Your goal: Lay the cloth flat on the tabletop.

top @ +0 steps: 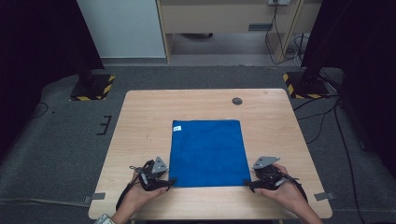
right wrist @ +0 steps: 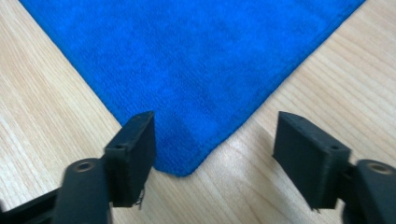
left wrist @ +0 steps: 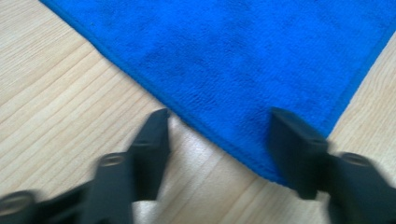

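Item: blue cloth (top: 208, 153), one, lying flat on the wooden table (top: 140, 116), roughly centred and set toward your near edge. A small white tag (top: 176, 127) sits at its far left corner. Surface looks smooth, with no fold showing.

Item: left gripper (top: 161, 184), in your left hand (top: 137, 196), at the cloth's near left corner. Jaws stand apart, holding nothing; in the left gripper view the corner lies between them, with one jaw over the cloth's edge and no pinch on the fabric.

Item: right gripper (top: 250, 184), in your right hand (top: 289, 193), at the near right corner. Jaws are wide apart and empty; in the right gripper view the corner tip (right wrist: 180, 170) lies on the wood between them, untouched.

Placement, as judged: both tools sit low at matching corners, which suits either a fresh release or a two-corner pickup for folding.

Room: bare wood lies on both sides and beyond the far edge, past a dark round plug (top: 237, 101). The near strip is narrow, so keep your wrists clear of the table's edge.
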The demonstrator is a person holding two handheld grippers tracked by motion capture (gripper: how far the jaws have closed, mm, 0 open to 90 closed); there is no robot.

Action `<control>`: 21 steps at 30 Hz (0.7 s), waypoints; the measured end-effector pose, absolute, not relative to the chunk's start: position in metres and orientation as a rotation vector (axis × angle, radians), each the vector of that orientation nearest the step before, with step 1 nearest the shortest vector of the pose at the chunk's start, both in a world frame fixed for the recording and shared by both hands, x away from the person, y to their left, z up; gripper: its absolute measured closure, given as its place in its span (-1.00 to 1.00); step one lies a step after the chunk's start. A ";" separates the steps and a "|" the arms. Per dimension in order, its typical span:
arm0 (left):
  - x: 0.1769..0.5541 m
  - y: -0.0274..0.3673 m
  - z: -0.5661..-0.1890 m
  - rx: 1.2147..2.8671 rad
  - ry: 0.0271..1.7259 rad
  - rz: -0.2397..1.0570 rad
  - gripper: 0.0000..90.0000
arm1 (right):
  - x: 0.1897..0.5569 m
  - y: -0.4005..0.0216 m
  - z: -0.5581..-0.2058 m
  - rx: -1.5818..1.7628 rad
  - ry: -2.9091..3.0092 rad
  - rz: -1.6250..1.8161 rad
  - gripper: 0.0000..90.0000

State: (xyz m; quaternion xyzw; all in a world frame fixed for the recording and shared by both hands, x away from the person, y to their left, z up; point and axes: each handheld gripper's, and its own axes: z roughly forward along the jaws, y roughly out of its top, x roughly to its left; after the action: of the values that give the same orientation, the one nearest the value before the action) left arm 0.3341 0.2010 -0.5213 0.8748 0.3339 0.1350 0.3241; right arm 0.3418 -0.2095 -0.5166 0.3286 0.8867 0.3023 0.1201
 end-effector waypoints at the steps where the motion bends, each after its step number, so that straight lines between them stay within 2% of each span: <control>1: 0.337 0.203 -0.521 2.267 0.886 0.348 -0.29 | 0.342 -0.209 -0.516 0.964 2.578 0.902 -0.40; 3: 0.343 0.206 -0.514 2.172 0.897 0.347 -0.43 | 0.344 -0.209 -0.512 0.974 2.551 0.959 -0.50; 9: 0.364 0.204 -0.507 2.105 0.886 0.353 -0.68 | 0.354 -0.196 -0.507 0.970 2.531 1.062 -0.72; 21: 0.416 0.192 -0.498 2.098 0.892 0.357 -0.85 | 0.380 -0.153 -0.507 0.928 2.568 1.092 -0.78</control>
State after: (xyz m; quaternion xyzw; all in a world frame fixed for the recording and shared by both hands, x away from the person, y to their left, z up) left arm 0.4164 0.1917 -0.4978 0.8314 0.3533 0.1413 0.4049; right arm 0.3804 -0.1533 -0.5071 0.3140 0.8688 0.3696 0.1001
